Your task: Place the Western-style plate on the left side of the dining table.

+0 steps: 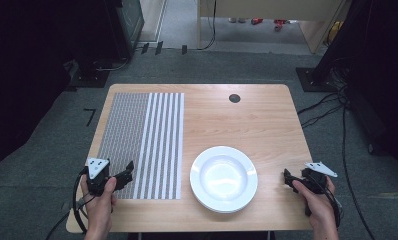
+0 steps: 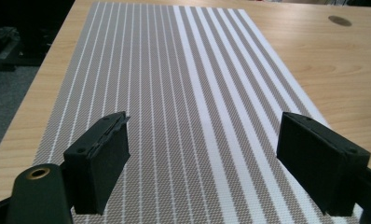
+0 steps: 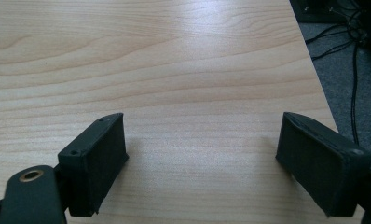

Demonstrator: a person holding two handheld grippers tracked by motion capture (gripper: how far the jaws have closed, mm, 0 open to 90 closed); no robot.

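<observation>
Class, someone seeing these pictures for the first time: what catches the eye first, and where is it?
The white plate stands out near the table's front edge. Left of it lies the striped placemat. The left gripper hovers over the mat's near end, the right gripper over bare wood right of the plate, both open.

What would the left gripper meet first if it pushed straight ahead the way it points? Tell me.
Probably nothing but the striped placemat under it: the left gripper, open, looks along the mat's length, and the bare table follows. Its height above the mat is unclear.

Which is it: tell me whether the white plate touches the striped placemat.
Apart. The high view shows a strip of bare wood between the white plate and the striped placemat.
</observation>
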